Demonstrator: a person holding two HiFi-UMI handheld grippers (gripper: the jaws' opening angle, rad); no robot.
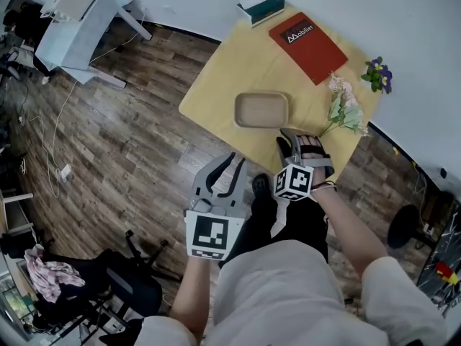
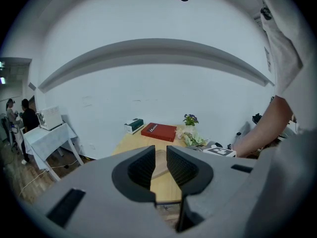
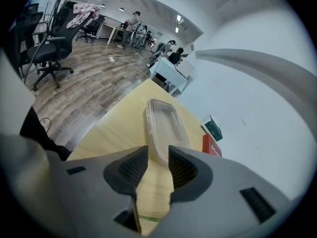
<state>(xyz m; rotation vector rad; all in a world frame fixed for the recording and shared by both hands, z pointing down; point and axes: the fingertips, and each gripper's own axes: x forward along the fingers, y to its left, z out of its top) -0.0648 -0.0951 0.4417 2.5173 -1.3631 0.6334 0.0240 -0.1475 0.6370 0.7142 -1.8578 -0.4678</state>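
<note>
A beige oblong tray (image 1: pixel 261 110) lies near the middle of a light wooden table (image 1: pixel 216 71). My right gripper (image 1: pixel 299 139) hovers over the table's near edge, just beside the tray and a spray of pale flowers (image 1: pixel 346 110). In the right gripper view the right gripper (image 3: pixel 158 165) is open by a narrow gap, nothing in it, and the tray (image 3: pixel 163 128) lies straight ahead. My left gripper (image 1: pixel 223 170) hangs over the wooden floor short of the table. The left gripper (image 2: pixel 161 167) is also slightly open and empty, pointing at the table (image 2: pixel 138 139).
A red book (image 1: pixel 308 45), a green tissue box (image 1: pixel 261 6) and small purple flowers (image 1: pixel 377 74) sit at the table's far side by the white wall. A white side table (image 1: pixel 79 20) stands at far left. A black office chair (image 1: pixel 122 287) stands near my left leg.
</note>
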